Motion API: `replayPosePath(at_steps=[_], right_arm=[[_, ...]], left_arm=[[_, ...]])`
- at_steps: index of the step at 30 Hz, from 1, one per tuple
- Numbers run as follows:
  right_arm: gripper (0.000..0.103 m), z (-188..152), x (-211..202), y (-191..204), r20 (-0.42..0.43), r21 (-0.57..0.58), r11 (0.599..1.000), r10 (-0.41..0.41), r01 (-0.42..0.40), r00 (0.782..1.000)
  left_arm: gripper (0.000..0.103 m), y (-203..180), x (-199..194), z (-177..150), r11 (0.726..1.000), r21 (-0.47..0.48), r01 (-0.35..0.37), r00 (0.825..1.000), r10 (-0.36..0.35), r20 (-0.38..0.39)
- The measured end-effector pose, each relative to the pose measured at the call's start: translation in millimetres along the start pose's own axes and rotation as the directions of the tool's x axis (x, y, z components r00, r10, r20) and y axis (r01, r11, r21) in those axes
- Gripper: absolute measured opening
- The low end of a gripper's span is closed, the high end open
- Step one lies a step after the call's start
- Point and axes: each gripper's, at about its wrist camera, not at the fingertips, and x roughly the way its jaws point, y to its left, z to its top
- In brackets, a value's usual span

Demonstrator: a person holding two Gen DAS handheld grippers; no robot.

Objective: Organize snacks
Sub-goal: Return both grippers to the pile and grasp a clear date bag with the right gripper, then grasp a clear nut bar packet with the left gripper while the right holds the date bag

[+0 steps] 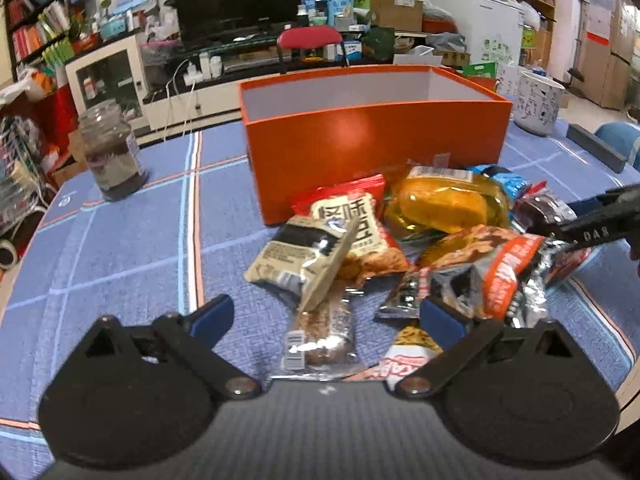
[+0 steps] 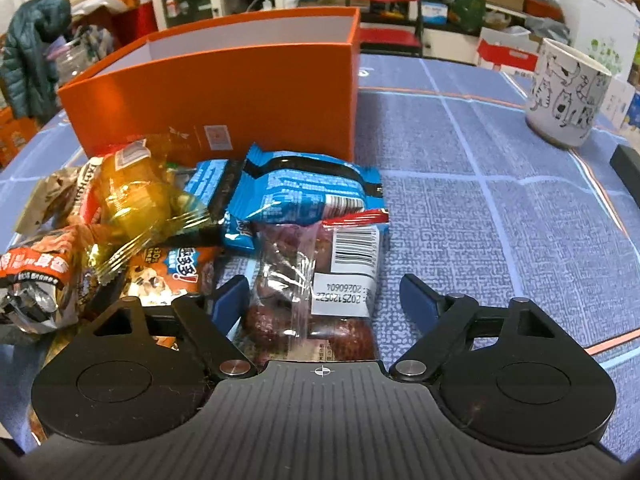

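A: Snacks lie heaped on the blue checked tablecloth (image 1: 120, 248), right against the near wall of the open orange box (image 1: 372, 144). Nothing shows inside the box from either camera.

B: And the left gripper (image 1: 326, 316)?

A: Jaws spread wide, low over the near edge of the heap. A clear-wrapped nut bar (image 1: 322, 336) lies between its blue fingertips (image 1: 212, 316), with no finger touching it.

B: The right gripper (image 2: 322, 300)?

A: Also spread. A clear packet of dark red sweets (image 2: 316, 292) with a barcode label sits between the fingers; whether the left pad touches the wrapper I cannot tell. Just behind it lies a blue snack pack (image 2: 296, 192), and beside that a yellow cellophane-wrapped cake (image 2: 136, 196).

B: Anything else on the table?

A: A cat-print mug (image 2: 568, 96) stands well apart on the right, and a dark-filled glass jar (image 1: 112, 152) on the left.
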Motion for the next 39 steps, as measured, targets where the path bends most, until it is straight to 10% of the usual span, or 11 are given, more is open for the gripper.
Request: replayPosePath(at_steps=[6, 17, 19, 23, 39], right_arm=[[0.072, -1, -1, 1, 0.001, -0.01, 1.0, 0.001, -0.001, 1.0], [0.07, -5, -2, 4, 0.015, -0.034, 0.999, -0.013, 0.014, 1.0], [0.051, -3, -5, 2, 0.016, -0.018, 1.0, -0.009, 0.01, 1.0], [0.048, -1, -8, -1, 0.0, 0.007, 1.0, 0.005, -0.005, 1.0], [0.043, 7, -28, 7, 0.076, -0.033, 0.999, 0.018, -0.016, 0.997]], left_arm=[[0.069, 12, 16, -1, 0.996, -0.084, 0.019, 0.997, -0.026, -0.078], [0.065, 3, 35, -7, 0.997, -0.077, 0.023, 0.994, -0.031, -0.103], [0.047, 2, 32, -6, 0.996, -0.079, 0.029, 0.994, -0.037, -0.102], [0.029, -1, 30, -5, 0.994, -0.096, 0.046, 0.993, -0.056, -0.106], [0.027, -2, -3, 2, 0.992, -0.114, 0.054, 0.997, -0.059, -0.044]])
